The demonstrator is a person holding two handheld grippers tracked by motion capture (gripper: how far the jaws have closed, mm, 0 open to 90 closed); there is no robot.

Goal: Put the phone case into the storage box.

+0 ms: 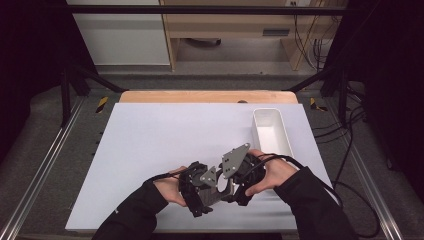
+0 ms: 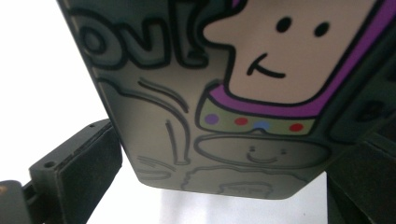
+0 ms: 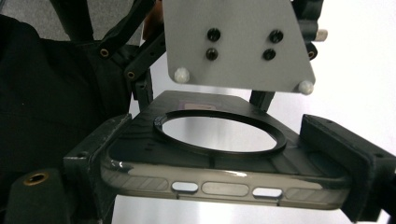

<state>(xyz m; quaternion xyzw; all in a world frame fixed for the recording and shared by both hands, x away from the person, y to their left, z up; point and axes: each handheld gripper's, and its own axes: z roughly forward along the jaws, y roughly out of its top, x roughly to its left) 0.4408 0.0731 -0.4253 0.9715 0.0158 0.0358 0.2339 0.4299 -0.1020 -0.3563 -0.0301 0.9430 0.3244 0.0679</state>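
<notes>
A dark translucent phone case [image 1: 220,188] is held over the near edge of the table between both grippers. In the right gripper view its rim with port cut-outs [image 3: 224,186] faces me and a round ring sits in its back. My right gripper [image 3: 217,135] is shut on its two long sides. The left gripper view shows the printed cartoon side of the case [image 2: 261,93] close up. My left gripper [image 2: 224,154] has a jaw against each edge of the case's end. The left gripper's grey plate [image 3: 233,42] rises beyond the case.
A long white tray [image 1: 272,131] stands at the right of the white table sheet [image 1: 165,140]. A wooden strip [image 1: 207,96] runs along the table's far edge. Black-sleeved forearms [image 1: 310,195] come in from below. Cables [image 1: 350,150] hang at the right.
</notes>
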